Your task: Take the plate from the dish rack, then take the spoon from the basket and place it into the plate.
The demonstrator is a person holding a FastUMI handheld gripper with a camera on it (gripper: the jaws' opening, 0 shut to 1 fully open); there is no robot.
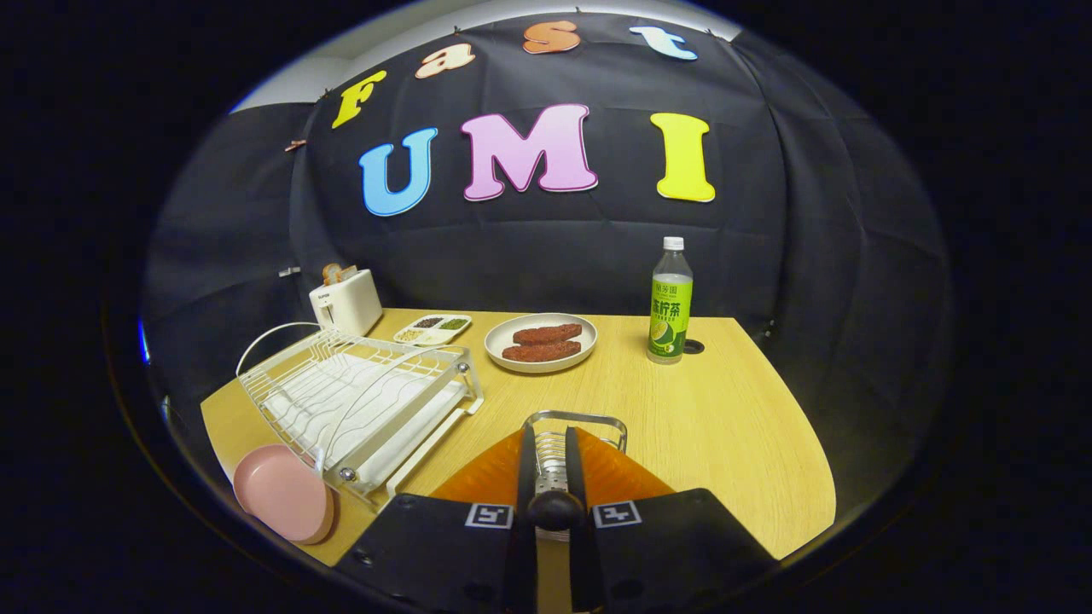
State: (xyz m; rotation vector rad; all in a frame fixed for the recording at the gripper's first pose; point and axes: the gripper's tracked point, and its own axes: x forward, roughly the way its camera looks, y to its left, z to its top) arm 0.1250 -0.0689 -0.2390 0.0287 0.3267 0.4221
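The pink plate (pixel 283 493) lies flat on the wooden table (pixel 725 418), at the near corner of the white wire dish rack (pixel 358 401), well left of my fingers. My gripper (pixel 550 435) stands over the small wire basket (pixel 577 419), whose rim shows just beyond the fingertips. The orange fingers (pixel 486 482) are drawn close together. In the narrow gap between them sits the spoon (pixel 553 503), seen as a silvery piece with a dark rounded end, and both fingers press on it. The basket's inside is mostly hidden by the fingers.
A white toaster (pixel 345 300) stands behind the rack, with a small divided seasoning tray (pixel 432 328) beside it. A cream plate with two brown food pieces (pixel 540 343) sits mid-table. A green drink bottle (pixel 671 303) stands at the far right. Bare tabletop lies right of the basket.
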